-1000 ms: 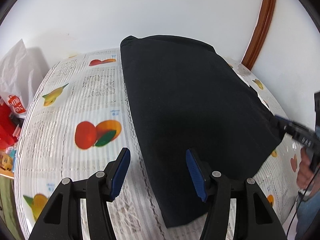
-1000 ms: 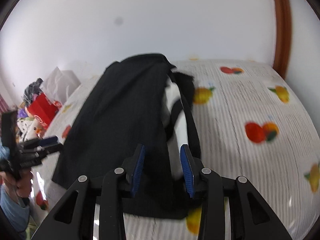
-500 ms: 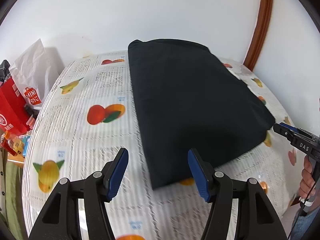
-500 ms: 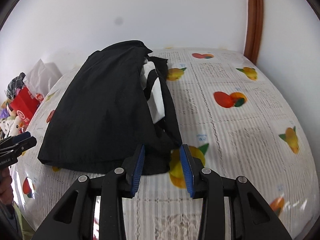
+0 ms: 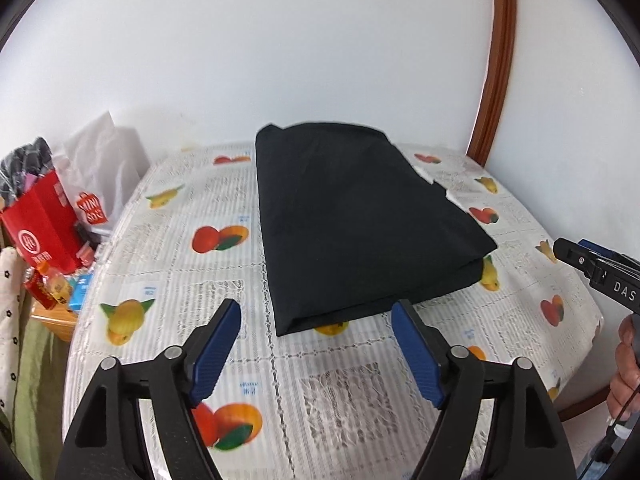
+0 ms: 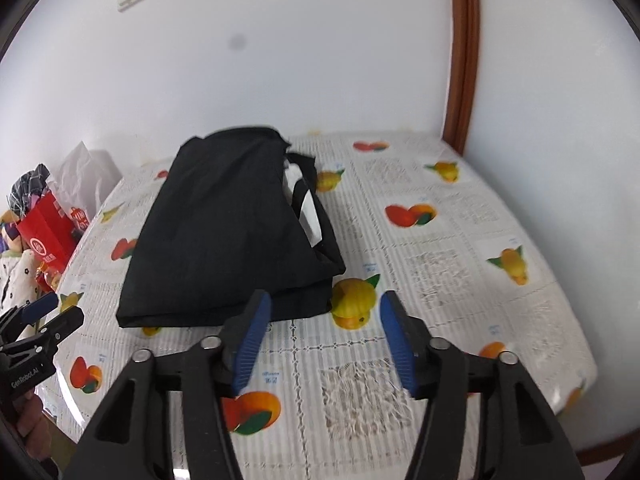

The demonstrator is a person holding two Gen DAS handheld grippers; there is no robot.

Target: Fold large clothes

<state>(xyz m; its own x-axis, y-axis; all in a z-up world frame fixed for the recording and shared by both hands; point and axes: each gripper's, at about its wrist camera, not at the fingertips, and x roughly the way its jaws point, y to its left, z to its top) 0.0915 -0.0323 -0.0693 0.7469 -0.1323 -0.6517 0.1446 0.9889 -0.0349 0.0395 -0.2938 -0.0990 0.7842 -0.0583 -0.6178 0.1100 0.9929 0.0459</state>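
A black garment [image 5: 352, 224] lies folded into a thick rectangle on the fruit-print tablecloth [image 5: 168, 248]. From the right wrist the same garment [image 6: 224, 236] shows a white inner patch [image 6: 308, 208] at its right edge. My left gripper [image 5: 316, 312] hovers in front of the garment's near edge, its jaws opening with nothing between them. My right gripper [image 6: 324, 304] hangs before the near right corner, jaws also opening and empty. Each gripper appears at the edge of the other's view: the right gripper [image 5: 588, 256] and the left gripper [image 6: 48, 312].
A red paper bag [image 5: 44, 232], a white plastic bag [image 5: 100, 168] and small packets crowd the left beyond the table edge. A white wall stands behind, with a brown door frame [image 5: 496, 56] at the right. A hand [image 5: 628, 364] shows at the right edge.
Both grippers have pulled back and up from the garment and spread wider. The right one let go of the black fabric, which now lies flat and folded on the table.
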